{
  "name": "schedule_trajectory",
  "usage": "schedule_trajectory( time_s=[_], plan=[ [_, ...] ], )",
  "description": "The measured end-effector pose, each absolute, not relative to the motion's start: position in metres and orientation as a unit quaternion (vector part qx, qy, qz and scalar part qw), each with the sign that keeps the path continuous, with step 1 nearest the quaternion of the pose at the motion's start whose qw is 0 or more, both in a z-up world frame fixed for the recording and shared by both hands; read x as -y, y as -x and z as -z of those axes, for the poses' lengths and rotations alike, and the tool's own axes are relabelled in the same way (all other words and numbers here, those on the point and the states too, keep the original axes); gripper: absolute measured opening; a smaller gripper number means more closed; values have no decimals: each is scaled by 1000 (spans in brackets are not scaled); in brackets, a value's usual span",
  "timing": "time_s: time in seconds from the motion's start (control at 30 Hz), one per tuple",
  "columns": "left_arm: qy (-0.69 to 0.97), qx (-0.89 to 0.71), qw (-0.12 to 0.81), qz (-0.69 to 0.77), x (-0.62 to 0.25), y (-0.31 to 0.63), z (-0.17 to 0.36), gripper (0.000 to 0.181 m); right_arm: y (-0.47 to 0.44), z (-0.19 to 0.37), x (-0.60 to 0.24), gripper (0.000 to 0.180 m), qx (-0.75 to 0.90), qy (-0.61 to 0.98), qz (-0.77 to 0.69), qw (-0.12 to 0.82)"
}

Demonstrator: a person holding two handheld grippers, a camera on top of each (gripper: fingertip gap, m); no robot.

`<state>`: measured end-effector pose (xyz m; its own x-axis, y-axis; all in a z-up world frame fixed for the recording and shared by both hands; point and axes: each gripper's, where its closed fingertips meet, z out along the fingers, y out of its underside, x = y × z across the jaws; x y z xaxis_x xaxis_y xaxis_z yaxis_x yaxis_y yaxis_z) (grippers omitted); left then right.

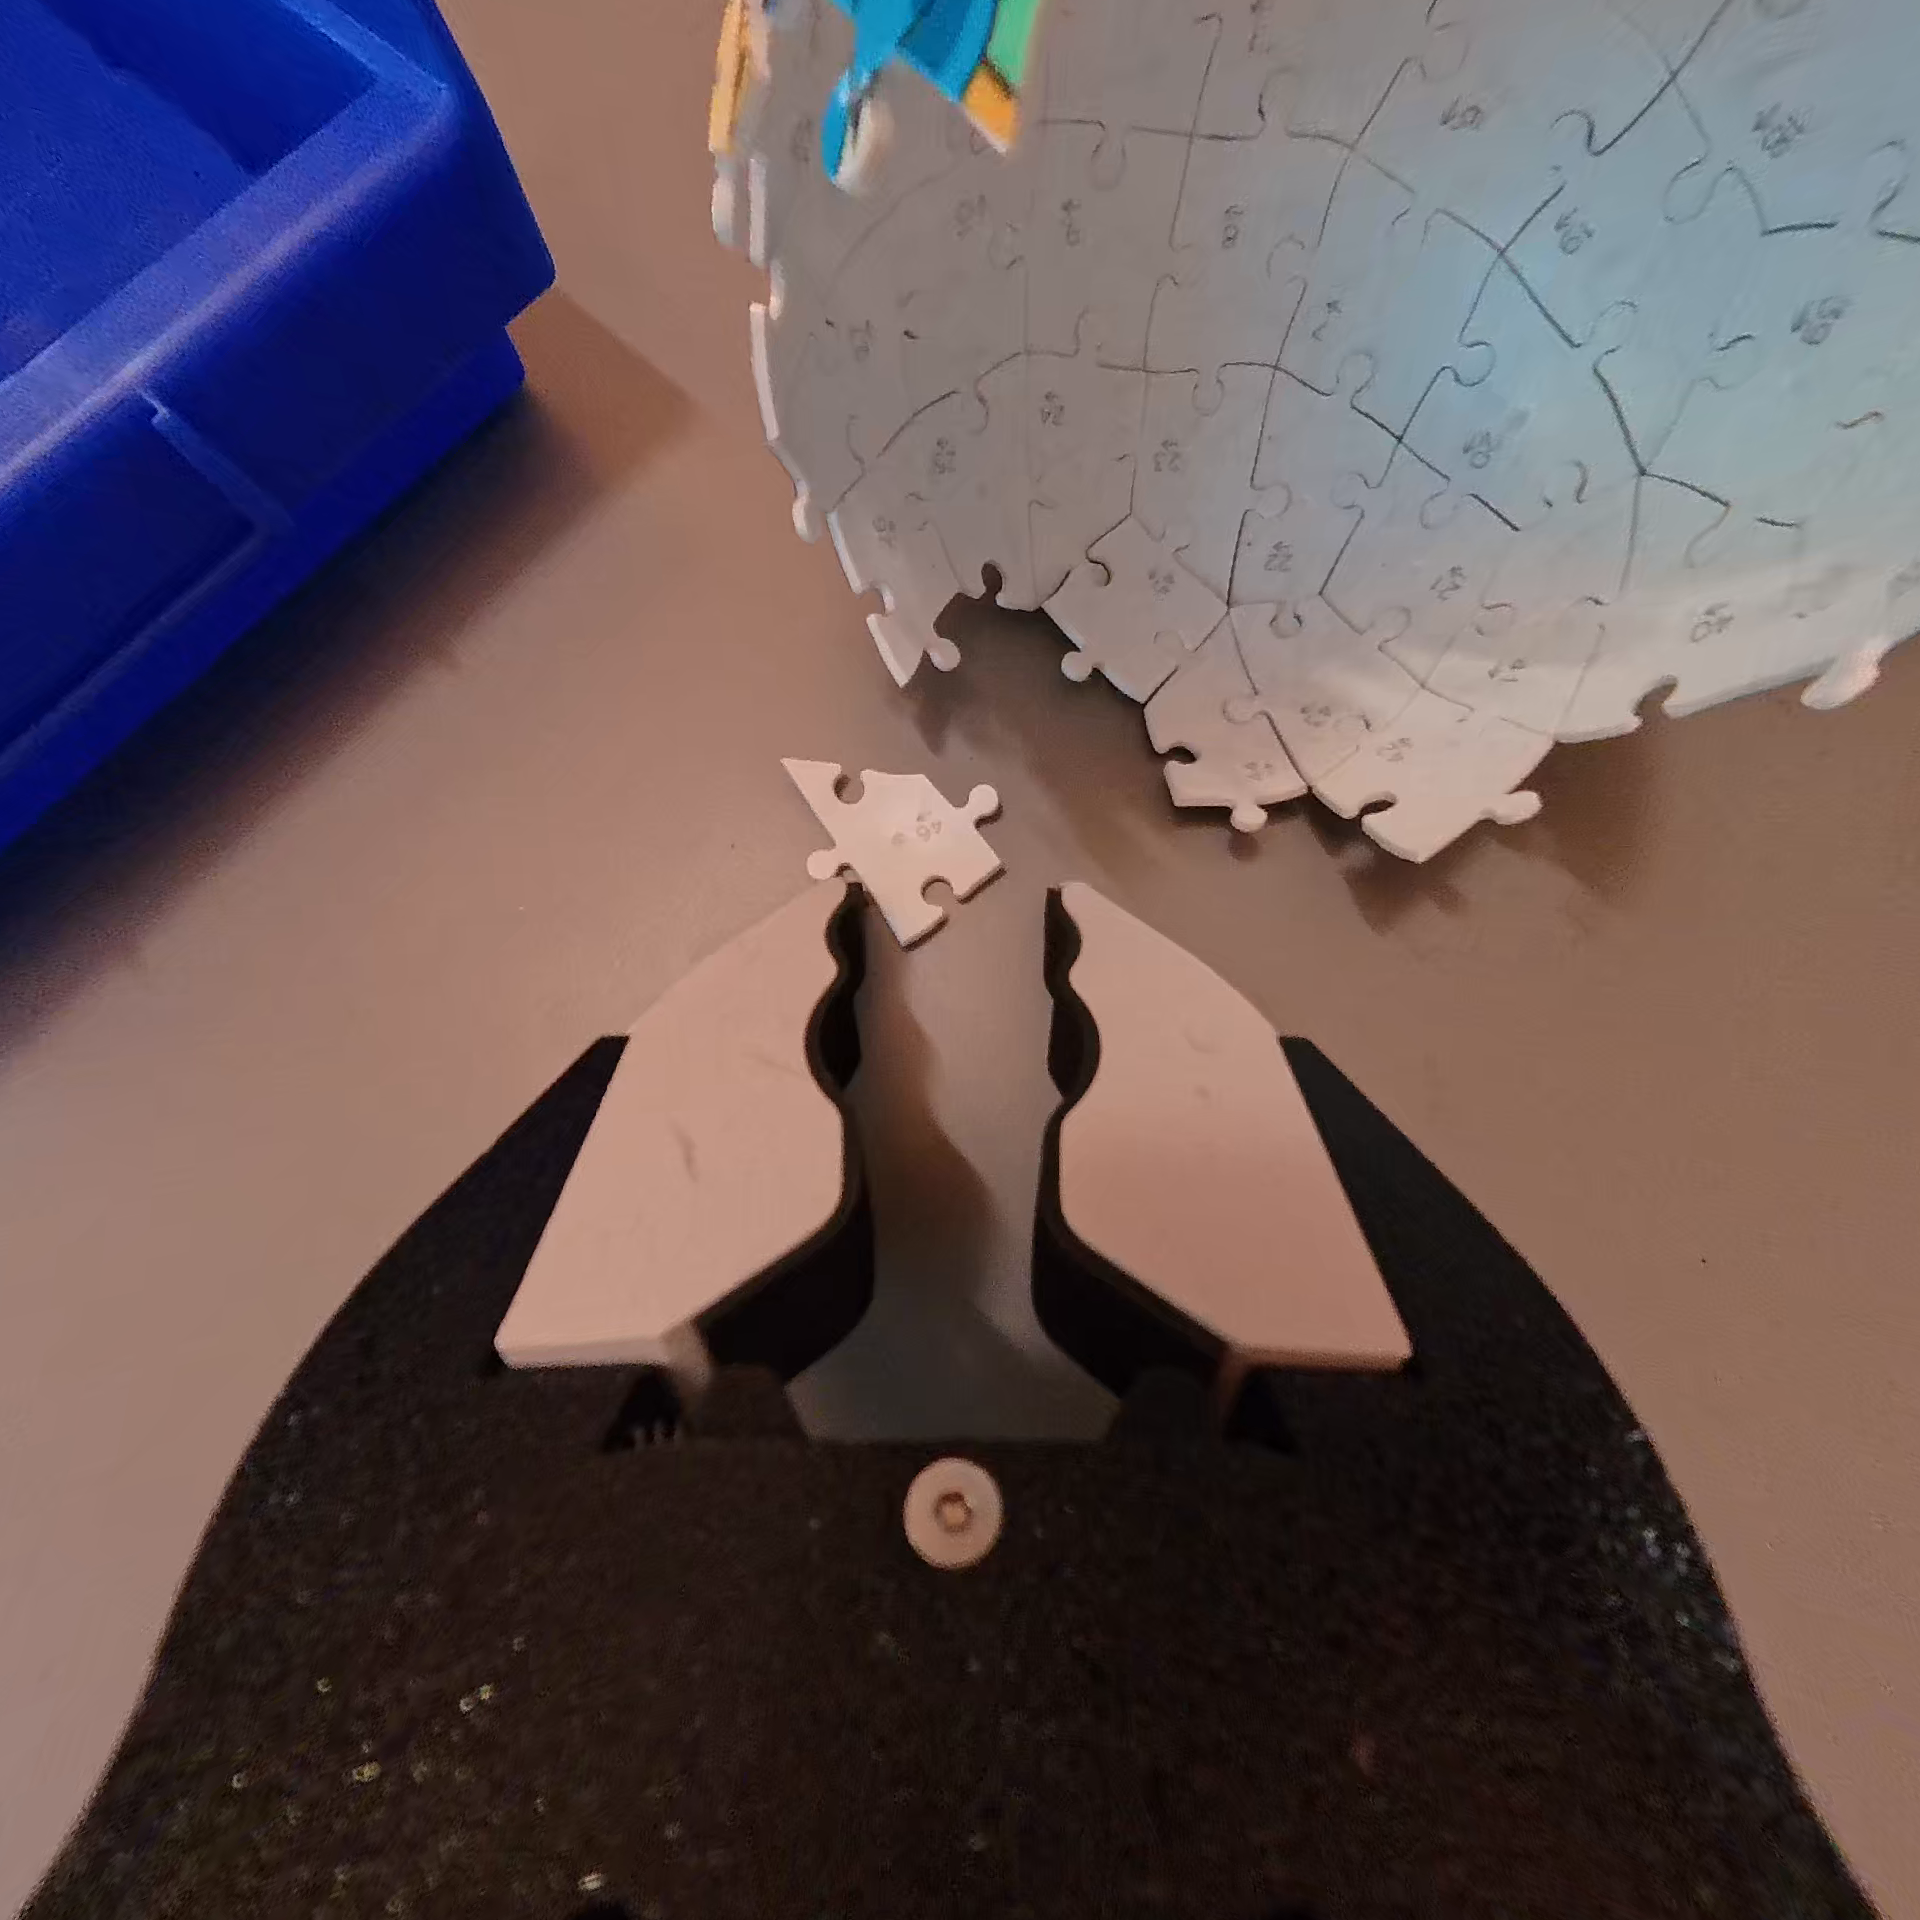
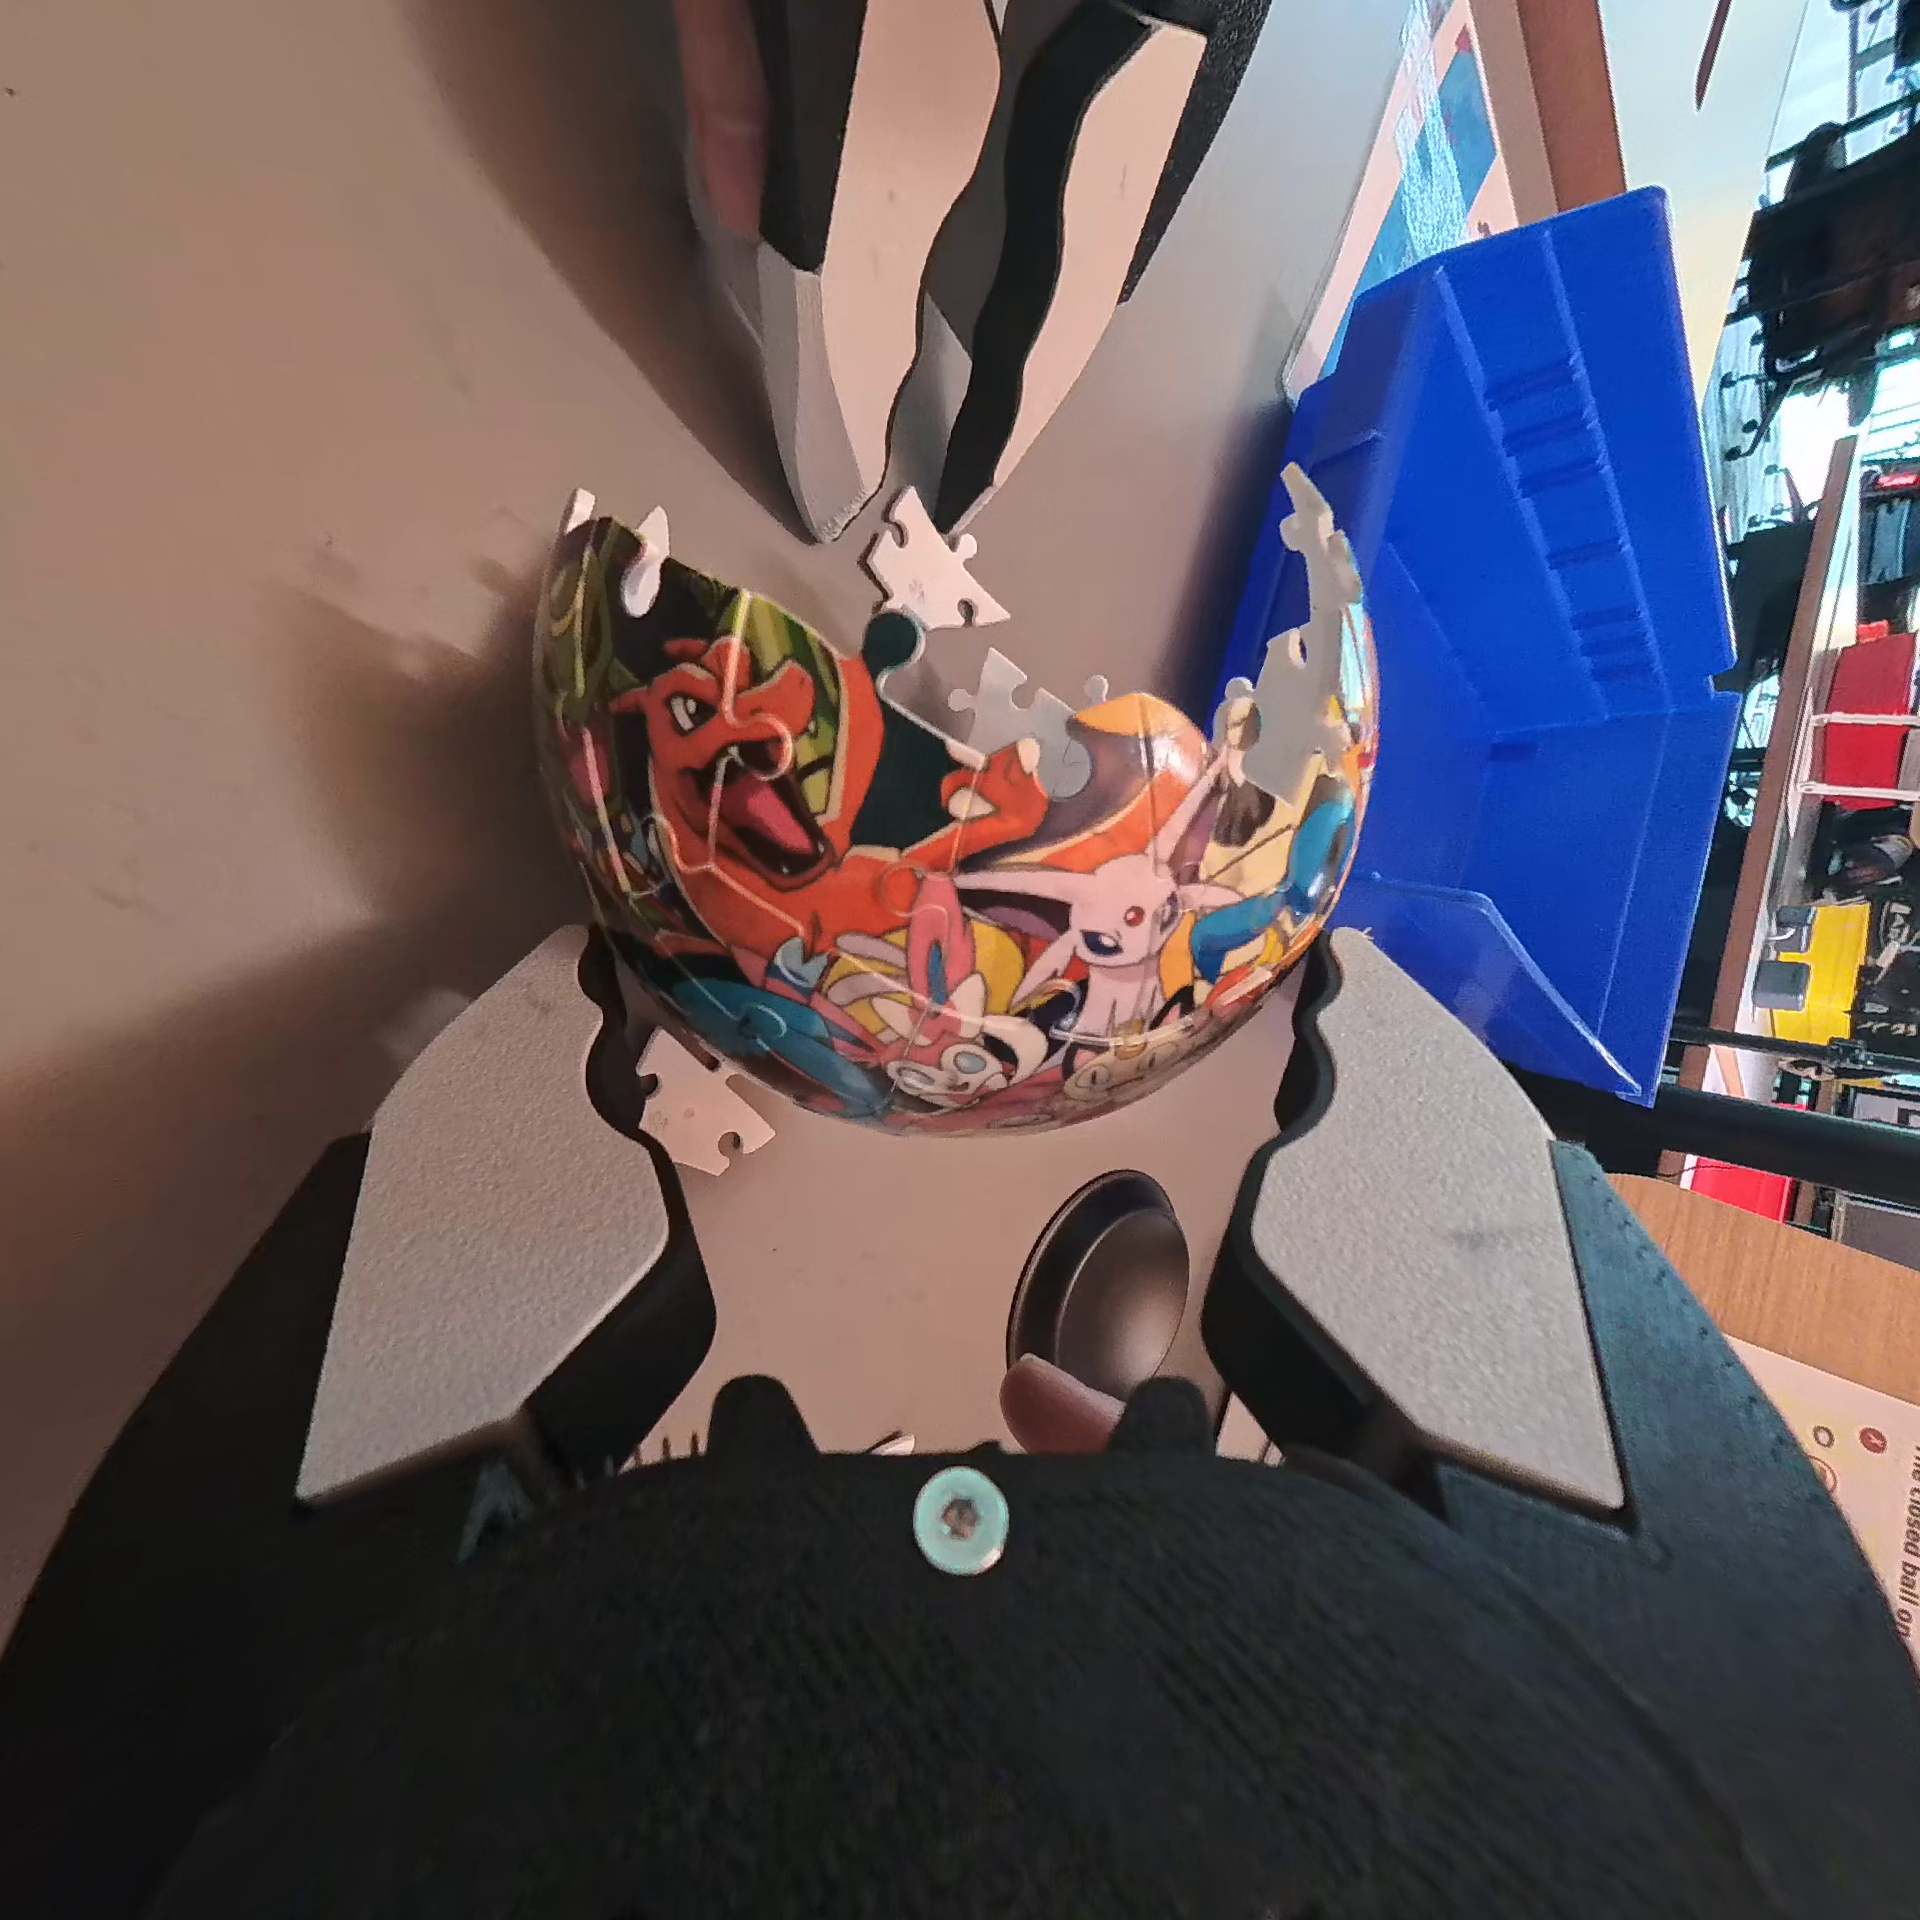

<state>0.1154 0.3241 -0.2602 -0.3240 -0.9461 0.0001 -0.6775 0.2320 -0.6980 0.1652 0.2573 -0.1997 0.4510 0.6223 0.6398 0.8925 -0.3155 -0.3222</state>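
Observation:
A half-built puzzle ball shell (image 2: 831,810), with colourful cartoon creatures outside, sits between the fingertips of my right gripper (image 2: 966,966), which is shut on its sides. The left wrist view shows its white, numbered inside (image 1: 1299,416), tilted up off the table. A loose white puzzle piece (image 1: 904,847) lies on the table at the tips of my left gripper (image 1: 956,902), which is open, with one corner of the piece just inside the left finger (image 1: 727,1091). In the right wrist view the same piece (image 2: 930,566) lies just beyond the shell's rim, at the left gripper's (image 2: 899,509) tips.
A blue plastic bin (image 1: 208,364) stands on the beige table (image 1: 364,1091) left of the left gripper; it also shows to the right of the shell (image 2: 1507,675). Another white piece (image 2: 701,1091) sticks out under the shell. A round hole (image 2: 1101,1288) is in the tabletop.

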Motion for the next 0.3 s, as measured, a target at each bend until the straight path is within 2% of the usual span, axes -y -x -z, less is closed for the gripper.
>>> schedule_trajectory(
  time_s=[0.03, 0.3],
  plan=[
    [539, -753, 219, 306, -324, -115, 260, 32, -165, 200, -257, 121, 483, 785, 205, 330],
    [544, -750, 220, 305, -324, -116, 260, 33, -167, 200, -256, 121, 483, 786, 208, 325]
  ],
)
